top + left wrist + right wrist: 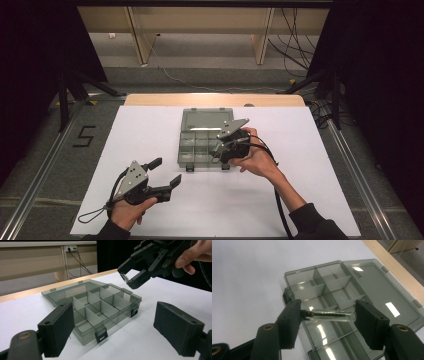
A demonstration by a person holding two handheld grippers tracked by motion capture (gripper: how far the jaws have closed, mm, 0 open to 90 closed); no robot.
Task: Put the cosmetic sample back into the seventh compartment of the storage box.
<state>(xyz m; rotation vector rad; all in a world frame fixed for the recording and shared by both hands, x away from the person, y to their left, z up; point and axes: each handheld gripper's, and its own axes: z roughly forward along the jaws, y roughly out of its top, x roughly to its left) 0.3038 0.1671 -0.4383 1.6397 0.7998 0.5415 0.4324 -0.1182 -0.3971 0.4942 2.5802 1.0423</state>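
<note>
White bench carries an open box; right claw grips a glass tube above it, left claw gapes empty.

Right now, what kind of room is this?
Probably a lab or workshop set up for recording: a table under a white sheet, dark stands beside it, loose cables on the floor, and a taped number five.
</note>
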